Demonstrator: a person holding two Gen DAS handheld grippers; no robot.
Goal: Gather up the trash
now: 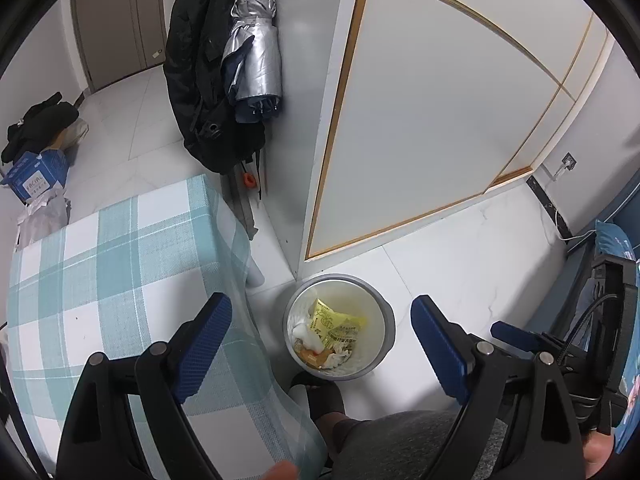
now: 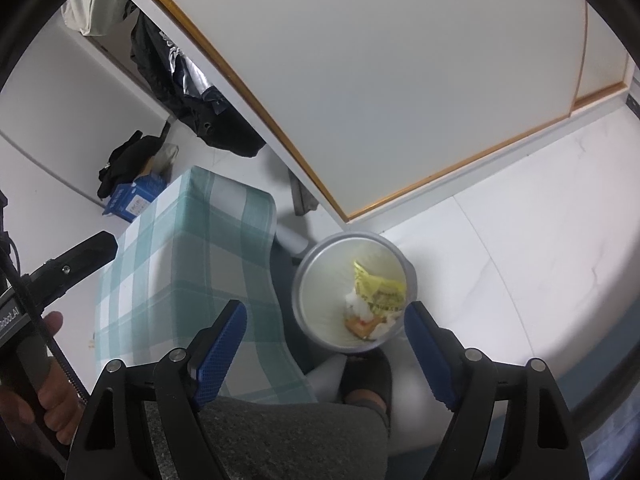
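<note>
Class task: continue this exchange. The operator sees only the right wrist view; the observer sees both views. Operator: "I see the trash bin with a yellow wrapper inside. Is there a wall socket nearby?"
Observer: Yes. The left wrist view shows a wall socket low on the wall, right of the sliding door.
Operator: What hangs beside the black coat?
Observer: A folded silver umbrella, hanging handle-up.
Operator: Any way out of the room?
Observer: A closed brown door at the far end of the floor.

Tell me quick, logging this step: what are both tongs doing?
Left tongs: open, holding nothing.
Right tongs: open, holding nothing, above the bin.
</note>
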